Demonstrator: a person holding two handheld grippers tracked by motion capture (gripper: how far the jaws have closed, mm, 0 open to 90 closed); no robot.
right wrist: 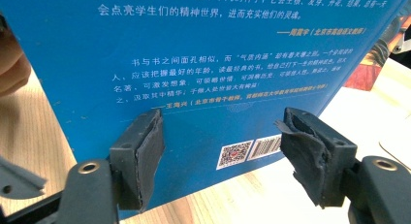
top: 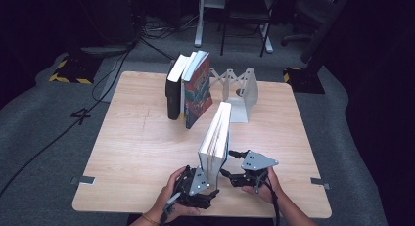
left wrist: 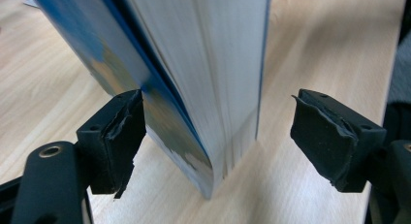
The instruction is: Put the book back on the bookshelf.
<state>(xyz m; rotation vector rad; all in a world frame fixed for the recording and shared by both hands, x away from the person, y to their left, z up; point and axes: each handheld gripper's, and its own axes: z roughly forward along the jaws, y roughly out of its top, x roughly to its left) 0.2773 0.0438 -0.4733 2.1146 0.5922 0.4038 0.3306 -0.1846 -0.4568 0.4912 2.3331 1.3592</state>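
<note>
The book's (right wrist: 194, 64) blue back cover carries white Chinese text, including 书与书之间面孔相似, and gold credit lines, one reading 周国平. Low on it sit a QR code (right wrist: 234, 154) and a barcode (right wrist: 264, 147). On the grey floor (top: 58, 108) left of the bench is a black "4" (top: 81, 115).

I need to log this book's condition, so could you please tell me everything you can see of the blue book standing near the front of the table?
The blue book is a thick paperback with a glossy blue cover and white page edges. Its back cover carries white Chinese text, a QR code and a barcode. It stands upright on its bottom edge on the wooden table, apart from the other books. The left gripper straddles its page edge with open jaws, one pad touching the cover; the right gripper faces its back cover, jaws open.
</note>
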